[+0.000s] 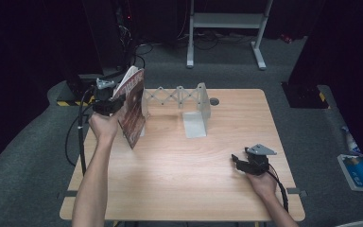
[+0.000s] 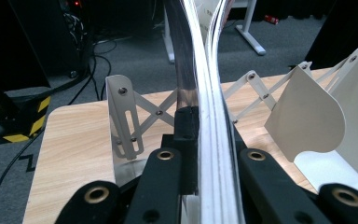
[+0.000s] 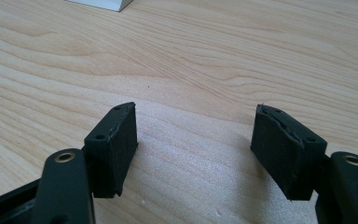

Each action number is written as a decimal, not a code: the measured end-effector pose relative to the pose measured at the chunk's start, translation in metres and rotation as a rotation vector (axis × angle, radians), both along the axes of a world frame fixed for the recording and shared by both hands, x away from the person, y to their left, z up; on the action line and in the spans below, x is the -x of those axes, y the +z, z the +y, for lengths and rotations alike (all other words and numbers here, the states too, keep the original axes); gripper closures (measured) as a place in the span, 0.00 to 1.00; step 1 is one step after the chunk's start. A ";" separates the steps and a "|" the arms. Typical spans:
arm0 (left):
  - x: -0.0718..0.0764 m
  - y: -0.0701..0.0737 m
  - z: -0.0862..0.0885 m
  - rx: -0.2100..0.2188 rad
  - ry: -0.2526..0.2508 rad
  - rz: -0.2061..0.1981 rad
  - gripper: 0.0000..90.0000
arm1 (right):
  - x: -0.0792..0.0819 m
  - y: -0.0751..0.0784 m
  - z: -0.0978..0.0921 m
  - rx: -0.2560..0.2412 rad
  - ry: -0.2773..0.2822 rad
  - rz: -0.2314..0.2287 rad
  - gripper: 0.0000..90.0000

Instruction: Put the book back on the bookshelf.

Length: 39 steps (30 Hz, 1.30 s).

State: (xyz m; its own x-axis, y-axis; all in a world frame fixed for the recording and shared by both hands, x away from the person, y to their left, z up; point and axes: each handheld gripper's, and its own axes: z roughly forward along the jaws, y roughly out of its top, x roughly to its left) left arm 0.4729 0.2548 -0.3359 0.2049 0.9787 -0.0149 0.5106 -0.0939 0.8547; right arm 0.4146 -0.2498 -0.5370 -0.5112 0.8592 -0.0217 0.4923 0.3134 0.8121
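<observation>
A thin magazine [image 1: 133,106] with a red-brown cover is held upright above the table's left side, next to the left end of a white expanding book rack [image 1: 179,97]. My left gripper [image 1: 108,105] is shut on the magazine's edge; in the left gripper view the magazine [image 2: 209,93] runs up edge-on between the jaws, in front of the rack's left end plate [image 2: 123,119] and its right end plate [image 2: 317,116]. My right gripper [image 1: 240,161] rests low over the table near the front right, open, with nothing between its pads [image 3: 114,140].
The wooden table [image 1: 184,165] has a small dark grommet [image 1: 214,101] near its back edge. A white desk frame [image 1: 227,28] stands on the grey carpet behind. Cables and dark equipment lie at the back left, and a blue-white pack [image 1: 359,171] lies on the floor at right.
</observation>
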 end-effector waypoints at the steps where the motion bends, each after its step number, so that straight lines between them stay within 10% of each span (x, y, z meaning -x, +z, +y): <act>1: -0.001 0.001 0.001 -0.005 -0.001 0.005 0.93 | 0.000 0.000 0.000 0.000 0.000 0.000 0.35; 39: -0.006 0.003 0.021 -0.177 0.079 0.052 0.86 | 0.000 0.000 0.000 0.003 0.002 -0.002 0.35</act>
State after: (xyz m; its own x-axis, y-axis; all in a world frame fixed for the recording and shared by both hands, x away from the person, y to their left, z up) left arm 0.4784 0.2756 -0.3329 0.1309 0.9800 0.1499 0.5653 -0.1980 0.8008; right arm 0.4144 -0.2501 -0.5370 -0.5130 0.8580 -0.0251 0.4896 0.3165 0.8125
